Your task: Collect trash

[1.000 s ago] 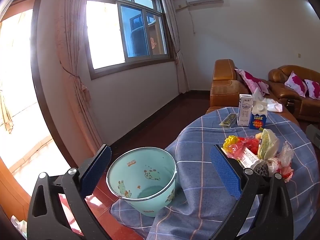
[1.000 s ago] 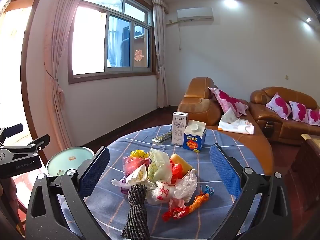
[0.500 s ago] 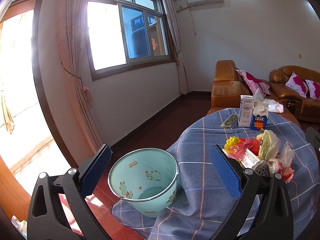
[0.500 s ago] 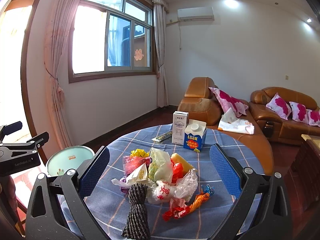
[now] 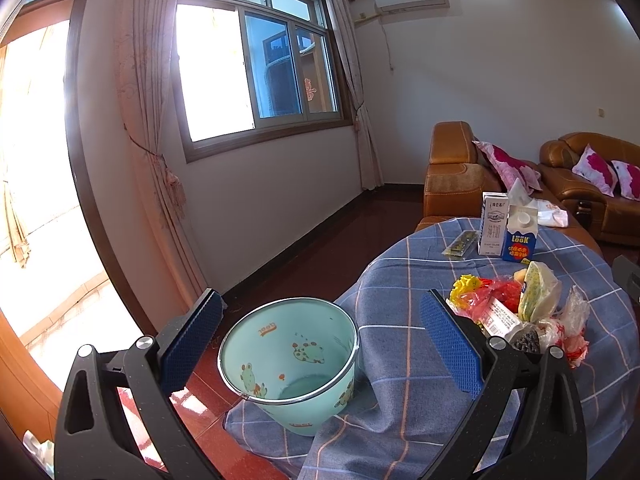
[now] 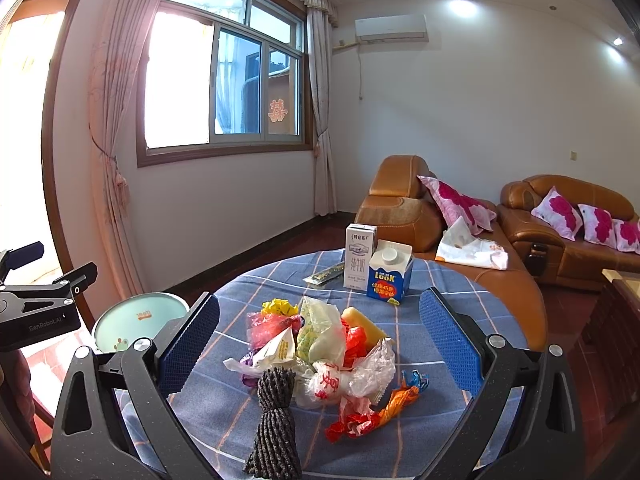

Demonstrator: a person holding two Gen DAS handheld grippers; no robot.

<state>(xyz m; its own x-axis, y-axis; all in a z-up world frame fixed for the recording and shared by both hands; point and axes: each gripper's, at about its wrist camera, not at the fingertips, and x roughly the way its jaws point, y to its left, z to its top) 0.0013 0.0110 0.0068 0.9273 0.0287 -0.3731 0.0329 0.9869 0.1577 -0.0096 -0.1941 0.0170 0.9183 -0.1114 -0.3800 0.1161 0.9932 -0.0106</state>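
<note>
- Left gripper: jaws spread wide, holding nothing; poised above the bin at the worktop's edge. Its black body also shows at the left border of the right wrist view.
- Right gripper: jaws spread wide, holding nothing; aimed at the trash heap from the near side.
- Bin: pale green pail with a metal rim and frog prints, standing on the red-brown floor just beside the worktop, touching the hanging tablecloth. Little can be made out inside it.
- Worktop: round, covered by a blue checked cloth.
- Trash heap: crumpled plastic bags and wrappers in clear, white, red, yellow and green, piled together near the middle of the worktop.
- Dark rope bundle: coiled, lying against the near side of the heap.
- Orange-and-red wrapper: twisted, lying just right of the heap.
- White milk carton: upright, beyond the heap.
- Blue carton: marked "LOOK", white cap, upright, touching the white carton's right side.
- Flat green packet: lying just left of the cartons.
</note>
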